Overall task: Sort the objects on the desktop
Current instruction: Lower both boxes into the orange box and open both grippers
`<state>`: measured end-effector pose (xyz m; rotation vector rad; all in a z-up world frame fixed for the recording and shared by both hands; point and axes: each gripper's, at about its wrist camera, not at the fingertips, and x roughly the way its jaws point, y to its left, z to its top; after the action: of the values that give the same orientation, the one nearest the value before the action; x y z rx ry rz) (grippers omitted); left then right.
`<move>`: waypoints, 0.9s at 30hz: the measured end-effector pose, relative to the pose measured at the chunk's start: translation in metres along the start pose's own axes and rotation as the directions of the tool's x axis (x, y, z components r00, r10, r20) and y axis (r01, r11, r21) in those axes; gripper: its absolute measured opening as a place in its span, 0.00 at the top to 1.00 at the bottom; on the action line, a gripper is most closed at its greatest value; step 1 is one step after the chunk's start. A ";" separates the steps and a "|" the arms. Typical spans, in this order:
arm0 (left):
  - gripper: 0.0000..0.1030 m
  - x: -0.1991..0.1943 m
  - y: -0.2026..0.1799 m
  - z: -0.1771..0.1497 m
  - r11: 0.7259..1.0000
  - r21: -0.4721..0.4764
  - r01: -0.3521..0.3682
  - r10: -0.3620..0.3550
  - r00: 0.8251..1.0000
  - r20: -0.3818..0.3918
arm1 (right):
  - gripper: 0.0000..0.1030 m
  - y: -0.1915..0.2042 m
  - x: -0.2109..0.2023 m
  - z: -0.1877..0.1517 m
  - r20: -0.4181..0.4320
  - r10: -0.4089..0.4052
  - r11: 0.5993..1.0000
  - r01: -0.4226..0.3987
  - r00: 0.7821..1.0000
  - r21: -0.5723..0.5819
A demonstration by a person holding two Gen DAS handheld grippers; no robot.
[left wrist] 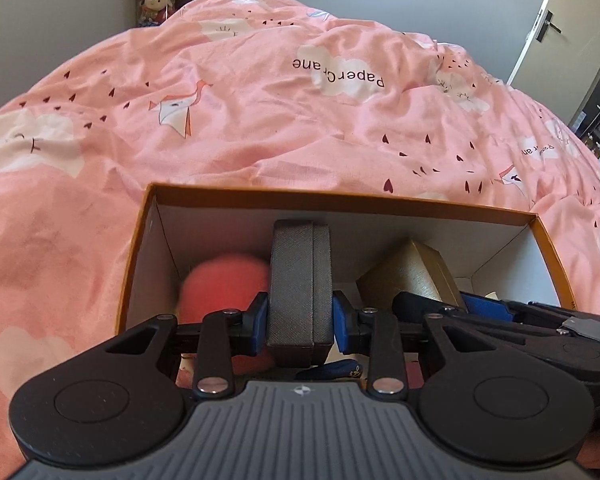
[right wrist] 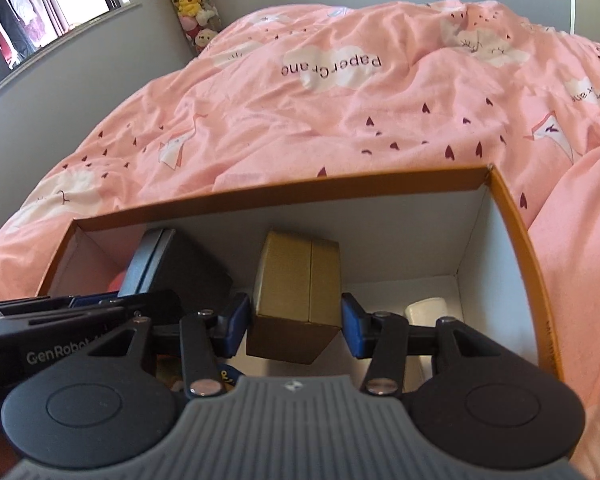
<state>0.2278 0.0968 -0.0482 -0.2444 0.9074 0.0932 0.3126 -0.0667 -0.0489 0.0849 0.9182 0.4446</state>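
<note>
- Inside the orange-rimmed cardboard box (left wrist: 544,240), which sits on the pink bed cover (left wrist: 260,120), both tools are lowered side by side, each with a small case between its blue pads.
- The left tool (left wrist: 300,316) is closed narrow on the dark grey case (left wrist: 300,280), held upright on its edge near the box's left half; both pads press its sides.
- Left of that case, against the box's left wall, lies a blurred red round thing (left wrist: 220,284); whether it touches the case I cannot tell.
- The right tool (right wrist: 296,320) straddles the gold case (right wrist: 296,280), which is tilted, near the middle of the box. Its left pad touches the case, while a thin gap seems to show at the right pad, so the grip looks light or just being released.
- Toward the box's right wall lies a small white object (right wrist: 426,310), apart from the gold case.
- Judged from this, the step in hand is placing the two cases into the box.
- The next move calls for lowering each case to the box floor, spreading the pads, then withdrawing straight up so neither case tips onto its neighbours.
</note>
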 end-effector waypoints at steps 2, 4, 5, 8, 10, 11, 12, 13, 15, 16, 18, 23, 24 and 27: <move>0.64 0.004 0.004 -0.002 1.000 -0.019 0.004 -0.004 1.000 -0.009 | 0.51 -0.003 0.004 0.000 -0.028 0.020 1.000 -0.020 0.999 0.018; 0.64 0.008 0.010 -0.003 0.999 -0.049 0.011 -0.012 1.000 -0.022 | 0.51 -0.004 0.007 0.001 -0.046 0.049 0.998 -0.047 0.998 0.031; 0.64 0.009 0.013 -0.003 0.998 -0.065 0.019 -0.021 0.999 -0.029 | 0.51 -0.004 0.008 0.001 -0.052 0.061 0.998 -0.059 0.997 0.038; 0.64 0.008 0.018 -0.003 0.994 -0.099 0.044 -0.047 0.998 -0.030 | 0.50 -0.005 0.009 0.002 -0.058 0.085 0.995 -0.082 0.995 0.055; 0.64 0.003 0.019 -0.003 0.993 -0.102 0.065 -0.068 0.997 -0.027 | 0.50 -0.005 0.009 0.002 -0.061 0.104 0.993 -0.101 0.993 0.058; 0.63 0.001 0.019 -0.002 0.992 -0.104 0.076 -0.080 0.996 -0.026 | 0.50 -0.005 0.009 0.002 -0.063 0.112 0.992 -0.108 0.992 0.058; 0.62 -0.002 0.020 -0.002 0.990 -0.107 0.087 -0.091 0.996 -0.025 | 0.50 -0.005 0.009 0.002 -0.064 0.118 0.992 -0.115 0.991 0.057; 0.58 -0.003 0.020 -0.002 0.989 -0.110 0.099 -0.102 0.994 -0.024 | 0.50 -0.004 0.008 0.002 -0.063 0.123 0.991 -0.120 0.990 0.056; 0.54 -0.006 0.022 -0.002 0.987 -0.120 0.104 -0.107 0.994 -0.021 | 0.49 -0.005 0.007 0.003 -0.070 0.128 0.991 -0.124 0.989 0.057; 0.54 -0.007 0.022 -0.002 0.986 -0.123 0.108 -0.112 0.993 -0.025 | 0.49 -0.005 0.006 0.003 -0.077 0.133 0.990 -0.129 0.988 0.060; 0.54 -0.010 0.024 -0.002 0.984 -0.136 0.117 -0.122 0.992 -0.028 | 0.49 -0.007 0.003 0.004 -0.086 0.148 0.988 -0.143 0.985 0.065; 0.59 -0.021 0.022 -0.003 0.989 -0.112 0.093 -0.094 0.995 -0.009 | 0.63 -0.006 0.002 0.003 -0.129 0.138 0.990 -0.132 0.982 0.055; 0.59 -0.025 0.021 -0.004 0.991 -0.104 0.088 -0.089 0.996 0.000 | 0.65 -0.007 0.005 0.002 -0.140 0.139 0.989 -0.130 0.980 0.065; 0.59 -0.035 0.023 -0.004 0.992 -0.099 0.077 -0.075 0.997 0.023 | 0.69 -0.007 0.010 0.002 -0.142 0.164 0.983 -0.151 0.976 0.104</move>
<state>0.1987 0.1193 -0.0266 -0.3701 0.8745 0.0700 0.3216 -0.0691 -0.0571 0.2124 1.0848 0.5615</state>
